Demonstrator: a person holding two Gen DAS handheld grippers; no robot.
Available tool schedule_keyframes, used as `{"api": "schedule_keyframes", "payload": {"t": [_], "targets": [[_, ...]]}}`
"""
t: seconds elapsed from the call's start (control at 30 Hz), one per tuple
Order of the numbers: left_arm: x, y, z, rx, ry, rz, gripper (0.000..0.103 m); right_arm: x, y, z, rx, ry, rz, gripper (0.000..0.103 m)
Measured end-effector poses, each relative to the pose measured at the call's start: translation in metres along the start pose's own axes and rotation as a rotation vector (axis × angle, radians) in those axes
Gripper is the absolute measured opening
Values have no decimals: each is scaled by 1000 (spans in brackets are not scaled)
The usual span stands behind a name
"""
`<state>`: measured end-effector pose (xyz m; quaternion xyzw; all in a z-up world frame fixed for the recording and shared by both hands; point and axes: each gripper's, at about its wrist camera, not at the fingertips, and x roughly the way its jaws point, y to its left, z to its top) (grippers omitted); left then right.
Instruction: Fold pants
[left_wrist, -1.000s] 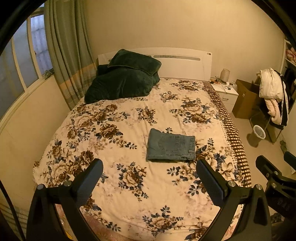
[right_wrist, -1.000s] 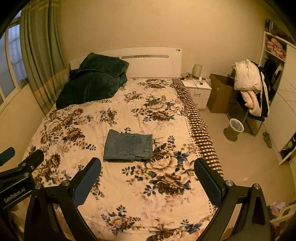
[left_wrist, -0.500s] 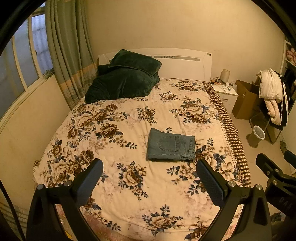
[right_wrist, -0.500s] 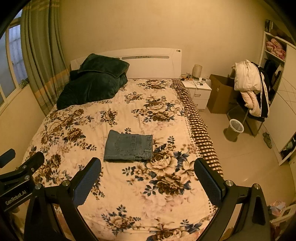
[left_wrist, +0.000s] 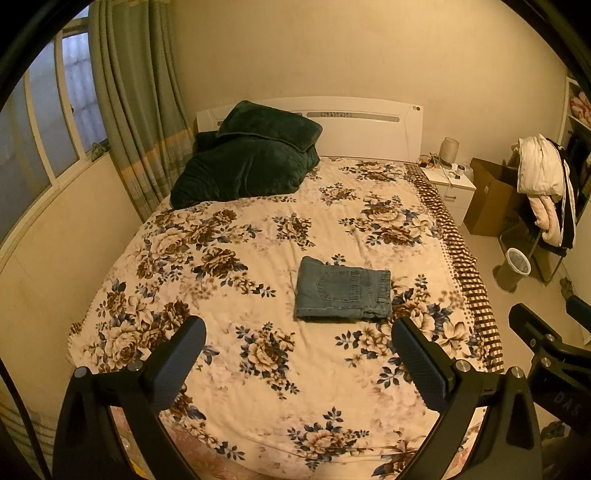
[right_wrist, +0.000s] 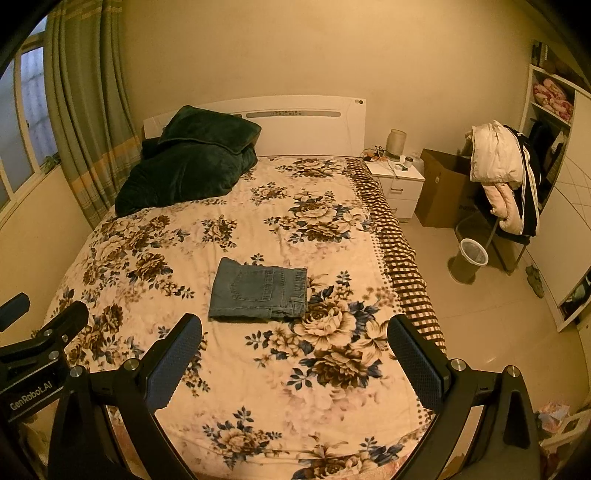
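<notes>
- Left wrist view: the jeans (left_wrist: 343, 288) lie folded into a compact rectangle on the flowered bedspread (left_wrist: 236, 288), a back pocket facing up, roughly mid-bed and toward the side with the checked border.
- The left gripper (left_wrist: 298, 350) hangs above the foot of the bed with its jaws spread wide and nothing between them; the jeans sit ahead of it, apart from both fingertips and nearer the right-hand one.
- At the right edge of the same view, part of the right gripper's black frame (left_wrist: 546, 350) shows beside the bed, over the floor.
- Right wrist view: the right gripper (right_wrist: 294, 347) is likewise wide apart and empty, held over the foot of the bed, with the jeans (right_wrist: 259, 288) ahead and nearer its left-hand finger, touching neither.
- The left gripper's frame, lettered "GenRobot.AI" (right_wrist: 33, 369), shows at the left edge of this view.
- A dark green blanket (right_wrist: 188, 162) is heaped against the white headboard (right_wrist: 306, 125), well apart from the jeans.
- Beside the bed stand a white nightstand (right_wrist: 400, 182), a cardboard box (right_wrist: 445, 188), a wastebasket (right_wrist: 470, 260) and a chair draped with jackets (right_wrist: 502, 177).
- Green curtains (left_wrist: 136, 122) hang by the window.
</notes>
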<state>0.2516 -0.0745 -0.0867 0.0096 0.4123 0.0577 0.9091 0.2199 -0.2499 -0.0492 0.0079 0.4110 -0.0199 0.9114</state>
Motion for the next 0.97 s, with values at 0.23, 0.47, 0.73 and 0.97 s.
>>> {"api": "schedule_keyframes", "payload": {"t": [0.23, 0.47, 0.73, 0.97], "targets": [[-1, 0, 1, 0, -3, 4, 103, 0, 0, 1, -3, 1, -3, 102], [-2, 0, 0, 2, -5, 4, 103, 0, -1, 1, -3, 1, -1, 102], [-3, 0, 0, -1, -3, 3, 103, 0, -1, 2, -6, 3, 1, 102], [-6, 3, 3, 1, -25, 2, 103, 0, -3, 3, -7, 2, 0, 103]]}}
